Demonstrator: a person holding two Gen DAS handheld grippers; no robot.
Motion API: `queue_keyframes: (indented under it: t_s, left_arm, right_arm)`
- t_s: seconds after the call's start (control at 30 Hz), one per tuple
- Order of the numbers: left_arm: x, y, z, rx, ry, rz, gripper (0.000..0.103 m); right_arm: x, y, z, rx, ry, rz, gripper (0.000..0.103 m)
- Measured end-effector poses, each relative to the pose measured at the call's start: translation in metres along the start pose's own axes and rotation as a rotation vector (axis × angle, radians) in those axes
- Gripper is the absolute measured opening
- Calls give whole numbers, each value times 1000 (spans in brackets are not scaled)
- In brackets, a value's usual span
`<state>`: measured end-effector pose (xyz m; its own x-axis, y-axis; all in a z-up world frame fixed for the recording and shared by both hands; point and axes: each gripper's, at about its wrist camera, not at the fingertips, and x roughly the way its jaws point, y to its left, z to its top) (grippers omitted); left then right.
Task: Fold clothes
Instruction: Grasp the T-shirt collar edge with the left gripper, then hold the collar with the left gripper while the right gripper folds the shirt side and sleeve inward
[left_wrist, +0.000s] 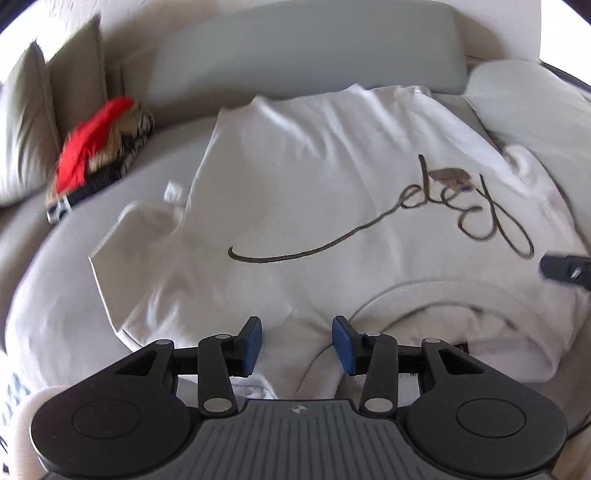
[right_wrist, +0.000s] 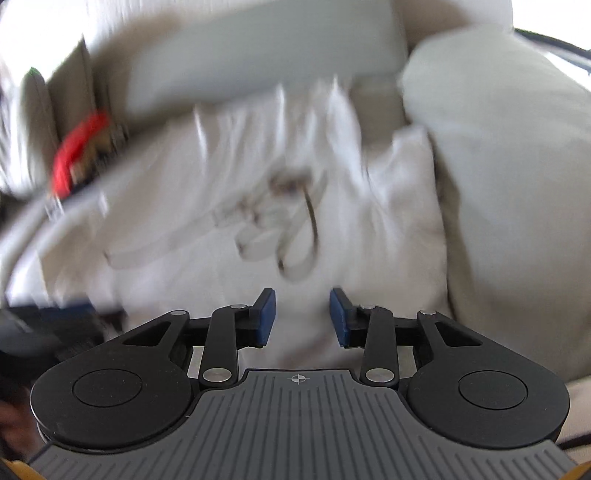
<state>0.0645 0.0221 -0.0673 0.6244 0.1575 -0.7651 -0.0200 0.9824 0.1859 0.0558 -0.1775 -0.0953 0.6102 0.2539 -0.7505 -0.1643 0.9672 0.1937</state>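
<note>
- Blue pads of the left gripper (left_wrist: 297, 347) are seen spread apart right over the collar end of a white t-shirt (left_wrist: 314, 177); nothing is pinched between them, only loose fabric lies below.
- Same story on the right gripper (right_wrist: 302, 317): jaws spread, no cloth clamped, though that view is heavily smeared so fine detail can't be read.
- The shirt is laid front-up across a grey sofa seat (left_wrist: 155, 173), with a dark cursive print (left_wrist: 424, 218) running over the chest and the ribbed neckline (left_wrist: 424, 291) bunched nearest the left camera.
- One sleeve (left_wrist: 133, 229) is already tucked in on the left side, so the fold is judged to be partway done.
- What could go wrong: with both grips let go, the neck area is left rumpled, and a crooked fold could be locked in if that bunch isn't flattened first.
- A re-grab could also catch only the top layer, since layers are stacked near the collar.
- The soft, curved cushion underneath won't hold a crease well, so edges may slide out of line.
- Room-wise: a grey backrest (left_wrist: 306, 48) behind, pale pillows (left_wrist: 532, 110) on the right, beige cushions (left_wrist: 33, 122) on the left, and a red and dark pile of clothes (left_wrist: 99, 151) well apart from the shirt.
</note>
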Motion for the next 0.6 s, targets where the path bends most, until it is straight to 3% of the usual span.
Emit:
queue_keyframes:
  t_s: [0.13,0.3,0.43,0.6]
  left_arm:
    - [-5,7,-2,-32,26,-27,42]
    - [-11,10,-3,-52,80,-60,44]
    - [-20,12,-1,-88,127,-88,47]
    - [-30,2,6,-93,105,-141,56]
  right_arm:
    - [-13,4,-12,-49,16,-26,38]
    - [-35,-8,-15,52,98,10,43]
    - [-50,-24,-14,142,54,63,49]
    - [-51,-54,9,247,-25,65,53]
